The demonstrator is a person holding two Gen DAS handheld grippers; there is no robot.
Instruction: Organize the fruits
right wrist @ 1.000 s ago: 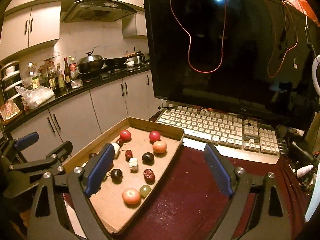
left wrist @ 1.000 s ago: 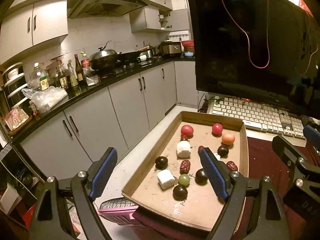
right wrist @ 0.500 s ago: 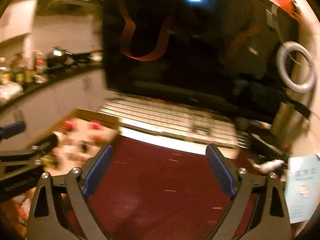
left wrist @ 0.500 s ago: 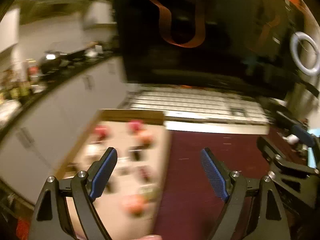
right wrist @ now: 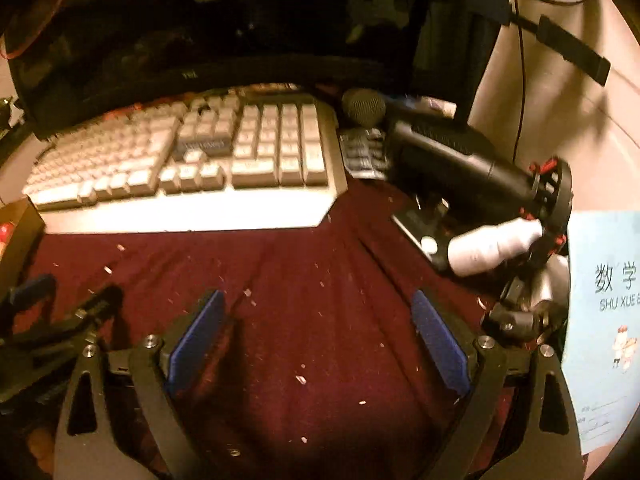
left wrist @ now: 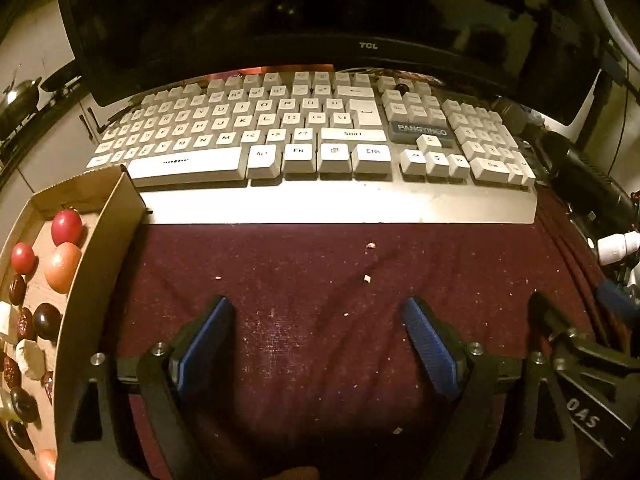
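A shallow cardboard tray [left wrist: 90, 292] lies at the far left of the left wrist view. In it are a red fruit [left wrist: 66, 227], a smaller red one [left wrist: 22, 258], an orange fruit [left wrist: 62, 267], dark plums [left wrist: 46, 321], brown dates and white cubes [left wrist: 30, 358]. My left gripper [left wrist: 318, 322] hangs over the bare maroon cloth [left wrist: 320, 280] to the right of the tray. Its jaws are opening and nothing is between them. My right gripper [right wrist: 316, 312] is open over the same cloth, further right, also with nothing in it. Each gripper shows at the edge of the other's view.
A white keyboard [left wrist: 312, 148] lies across the cloth's far side, under a dark monitor [left wrist: 360, 12]. To the right are a black microphone [right wrist: 440, 148], a white bottle [right wrist: 492, 246], cables and a blue booklet [right wrist: 604, 320]. Crumbs dot the cloth.
Both grippers have swung right and tipped downward. The tray, central a second ago, now sits at the left edge of the left wrist view and has nearly left the right wrist view.
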